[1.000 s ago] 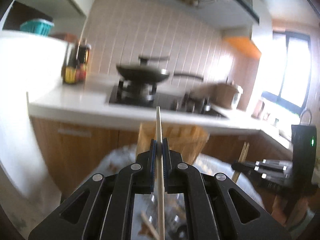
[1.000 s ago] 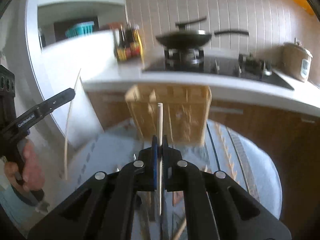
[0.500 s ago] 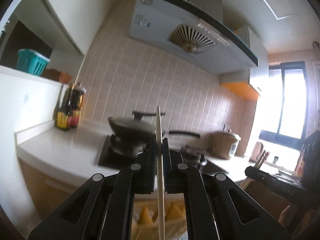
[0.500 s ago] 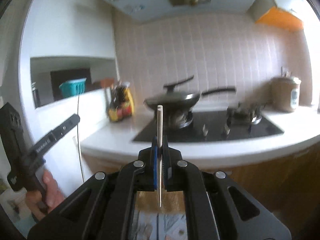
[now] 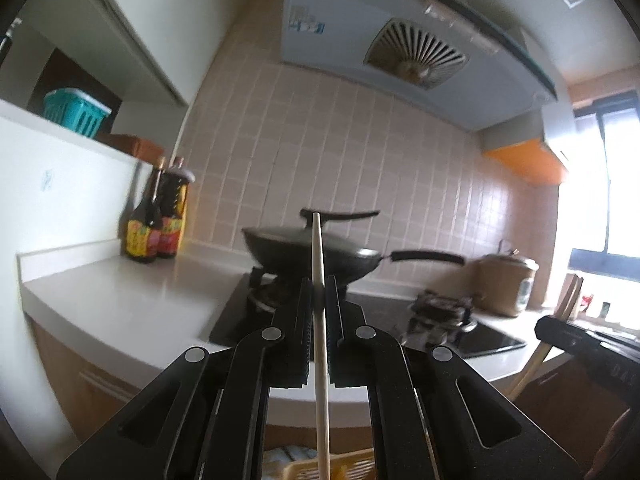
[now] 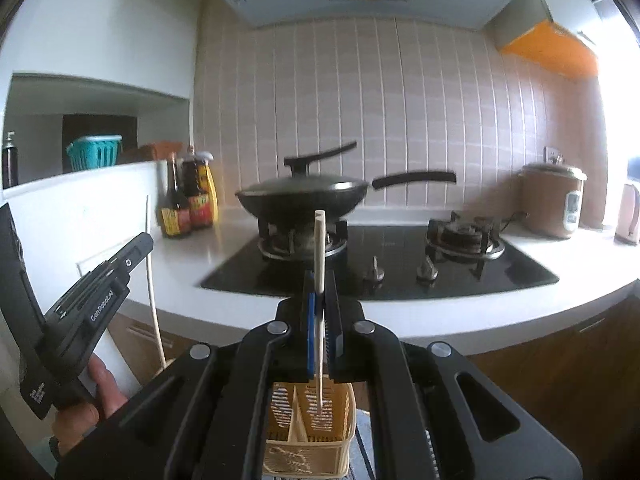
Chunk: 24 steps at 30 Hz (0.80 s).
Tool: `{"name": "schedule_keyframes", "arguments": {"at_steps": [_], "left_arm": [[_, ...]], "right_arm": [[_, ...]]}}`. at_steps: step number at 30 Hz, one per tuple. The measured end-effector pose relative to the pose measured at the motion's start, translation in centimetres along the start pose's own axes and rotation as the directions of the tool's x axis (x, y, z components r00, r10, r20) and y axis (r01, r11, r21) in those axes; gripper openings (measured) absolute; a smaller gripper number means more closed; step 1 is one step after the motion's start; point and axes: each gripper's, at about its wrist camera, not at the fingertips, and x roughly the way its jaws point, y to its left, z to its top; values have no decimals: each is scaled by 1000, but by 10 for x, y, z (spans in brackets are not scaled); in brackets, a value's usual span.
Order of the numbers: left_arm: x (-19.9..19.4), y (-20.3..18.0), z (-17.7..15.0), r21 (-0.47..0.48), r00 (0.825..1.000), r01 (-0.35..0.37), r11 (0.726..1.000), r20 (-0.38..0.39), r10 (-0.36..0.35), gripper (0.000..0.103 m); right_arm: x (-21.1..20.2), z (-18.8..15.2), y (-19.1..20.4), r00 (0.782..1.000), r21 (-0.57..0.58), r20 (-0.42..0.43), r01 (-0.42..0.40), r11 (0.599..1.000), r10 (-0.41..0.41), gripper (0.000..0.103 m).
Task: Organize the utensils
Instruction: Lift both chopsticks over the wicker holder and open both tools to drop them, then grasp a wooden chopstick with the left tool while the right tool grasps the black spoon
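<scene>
My left gripper (image 5: 319, 292) is shut on a pale wooden chopstick (image 5: 320, 320) that stands upright between its pads. My right gripper (image 6: 320, 284) is shut on a second chopstick (image 6: 319, 264), also upright. Its lower tip hangs just above the yellow slotted utensil holder (image 6: 312, 432) below the jaws. The holder's rim also shows at the bottom of the left wrist view (image 5: 320, 468). In the right wrist view the left gripper (image 6: 138, 246) with its chopstick (image 6: 154, 304) is at the left. In the left wrist view the right gripper (image 5: 560, 326) is at the right.
A white countertop (image 6: 192, 256) carries a black gas hob (image 6: 400, 272) with a lidded black pan (image 6: 304, 196), sauce bottles (image 6: 188, 200) and a brown rice cooker (image 6: 552, 200). Wooden cabinet fronts (image 6: 560, 344) lie under the counter. A range hood (image 5: 400, 60) hangs above.
Both grippers have risen and tilted up with their chopsticks. The views went from the holder and cabinets to the counter and hood. Now the right view shows the holder directly below its chopstick.
</scene>
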Motion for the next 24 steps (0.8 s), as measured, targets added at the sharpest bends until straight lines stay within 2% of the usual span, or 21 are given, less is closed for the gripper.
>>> {"name": "schedule_keyframes", "arguments": {"at_steps": [6, 12, 16, 17, 18, 21, 23, 24], "left_arm": [[5, 4, -17, 42, 1000, -18, 999, -21, 19, 4], [-3, 6, -20, 58, 998, 8, 998, -64, -4, 5], [-14, 10, -17, 52, 995, 30, 998, -96, -25, 23], [-16, 11, -14, 48, 994, 36, 998, -103, -31, 31], [-19, 13, -12, 42, 993, 42, 998, -112, -37, 34], [-33, 21, -2, 13, 989, 59, 998, -139, -56, 35], [-43, 25, 5, -4, 986, 70, 998, -152, -69, 41], [-48, 26, 7, -11, 985, 74, 997, -156, -74, 43]], "right_arm": [[24, -18, -1, 997, 18, -73, -15, 1000, 16, 3], [27, -27, 0, 988, 31, -151, -30, 999, 35, 3], [18, -27, -1, 980, 41, -190, -49, 998, 56, 4], [15, -27, -2, 979, 45, -196, -53, 998, 61, 4], [11, -26, -3, 977, 53, -203, -60, 997, 69, 5], [-3, -22, -7, 974, 79, -210, -74, 994, 89, 14], [-14, -21, -10, 974, 86, -208, -77, 993, 93, 27], [-19, -20, -10, 974, 88, -205, -76, 993, 93, 40]]}}
